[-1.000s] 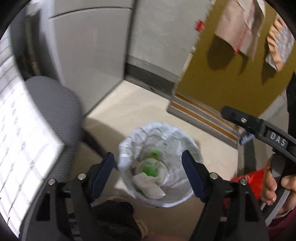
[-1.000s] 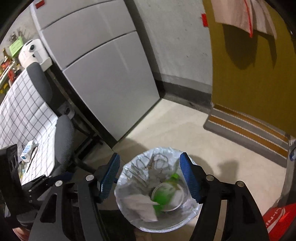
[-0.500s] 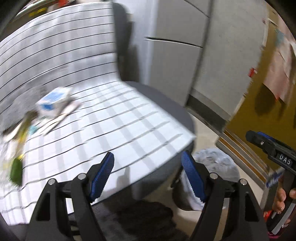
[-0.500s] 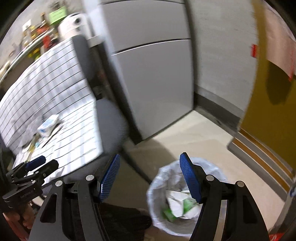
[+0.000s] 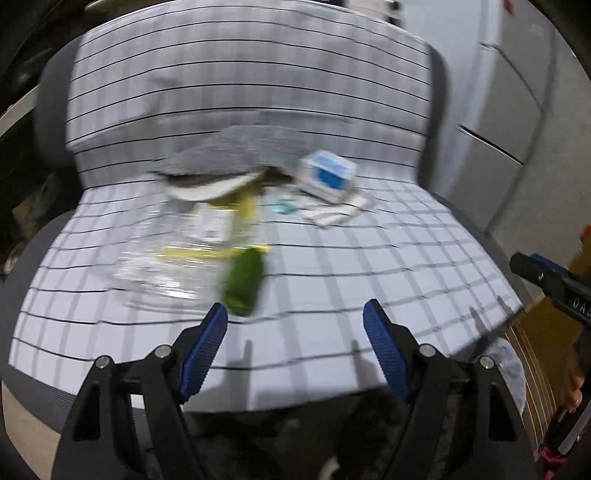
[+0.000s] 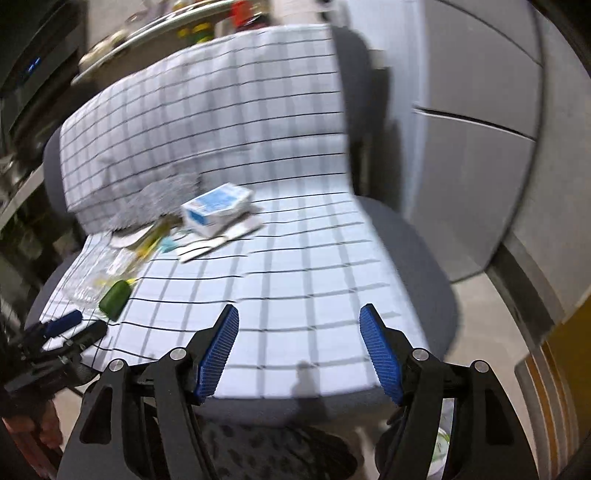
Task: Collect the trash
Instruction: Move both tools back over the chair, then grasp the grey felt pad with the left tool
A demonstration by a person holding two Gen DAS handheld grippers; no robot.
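Observation:
Trash lies on a chair covered with a white checked cloth (image 5: 332, 266). There is a blue and white carton (image 5: 328, 175) (image 6: 217, 208), a dark green packet (image 5: 243, 282) (image 6: 114, 294), clear plastic wrap (image 5: 162, 266), flat white papers (image 5: 332, 216) and a yellow strip (image 5: 245, 206). My left gripper (image 5: 295, 325) is open and empty above the seat's front, just right of the green packet. My right gripper (image 6: 299, 332) is open and empty over the seat's front edge. The left gripper also shows in the right wrist view (image 6: 70, 328).
A grey cloth (image 5: 229, 151) lies at the back of the seat. Grey cabinet doors (image 6: 480, 147) stand to the right. The lined trash bin's rim (image 5: 511, 365) shows low at the right, beside a striped mat (image 6: 550, 373). Shelves with clutter (image 6: 147, 26) are behind the chair.
Both grippers have swung up and left from over the trash bin to face the chair seat. Both stay open and empty.

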